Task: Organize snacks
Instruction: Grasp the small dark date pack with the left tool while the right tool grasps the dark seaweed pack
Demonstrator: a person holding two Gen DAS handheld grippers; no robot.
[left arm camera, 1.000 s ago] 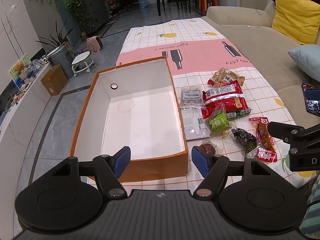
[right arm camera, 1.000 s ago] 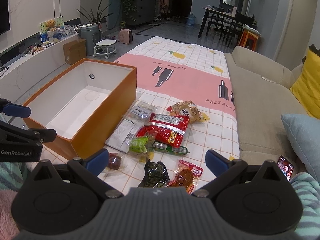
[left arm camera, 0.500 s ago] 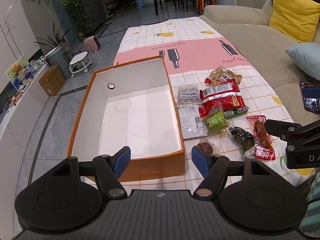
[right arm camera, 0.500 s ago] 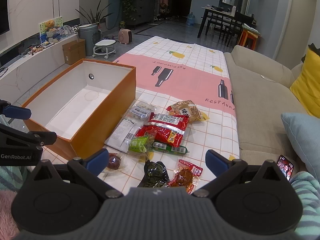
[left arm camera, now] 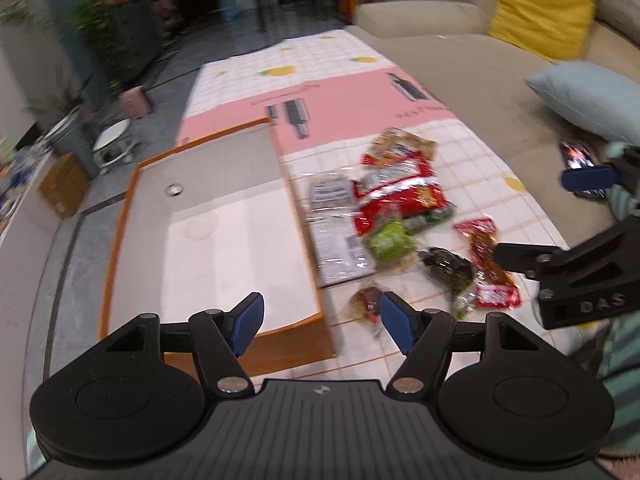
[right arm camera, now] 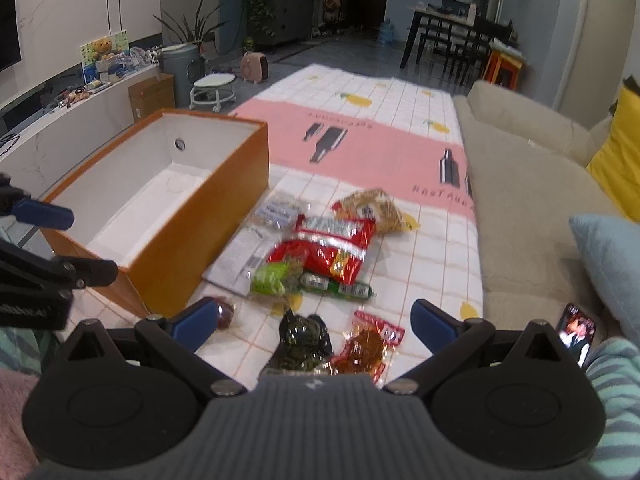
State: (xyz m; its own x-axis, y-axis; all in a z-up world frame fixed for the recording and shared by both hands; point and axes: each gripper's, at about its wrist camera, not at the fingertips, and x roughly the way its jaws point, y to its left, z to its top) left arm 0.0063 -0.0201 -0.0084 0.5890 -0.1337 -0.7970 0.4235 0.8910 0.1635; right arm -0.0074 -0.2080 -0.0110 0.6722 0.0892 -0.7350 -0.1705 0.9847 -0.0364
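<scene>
An empty orange box (left arm camera: pixel 120 240) with a white inside stands at the left of the tablecloth, also in the right wrist view (right arm camera: pixel 240 184). Right of it lie loose snacks: a big red bag (left arm camera: pixel 400 196) (right arm camera: pixel 328 248), a green packet (left arm camera: pixel 388 240), a clear packet (left arm camera: pixel 332 232), a dark packet (right arm camera: pixel 304 332) and a red meat stick (right arm camera: pixel 368 344). My left gripper (left arm camera: pixel 322 316) hovers over the box's near right corner, jaws closing with nothing between them; a small red-brown sweet (left arm camera: pixel 366 302) lies by its right finger. My right gripper (right arm camera: pixel 316 320) hangs wide open above the dark packet.
A beige sofa (right arm camera: pixel 528 200) runs along the table's right side with a yellow cushion (left arm camera: pixel 540 4), a pale blue cushion (left arm camera: pixel 588 96) and a lit phone (right arm camera: pixel 576 332). A brown snack bag (right arm camera: pixel 372 208) lies behind the red one. A white stool (right arm camera: pixel 212 88) stands on the floor.
The left wrist view has rolled and blurred, and the left jaws stand slightly narrower. The right gripper has barely shifted. No snack has moved.
</scene>
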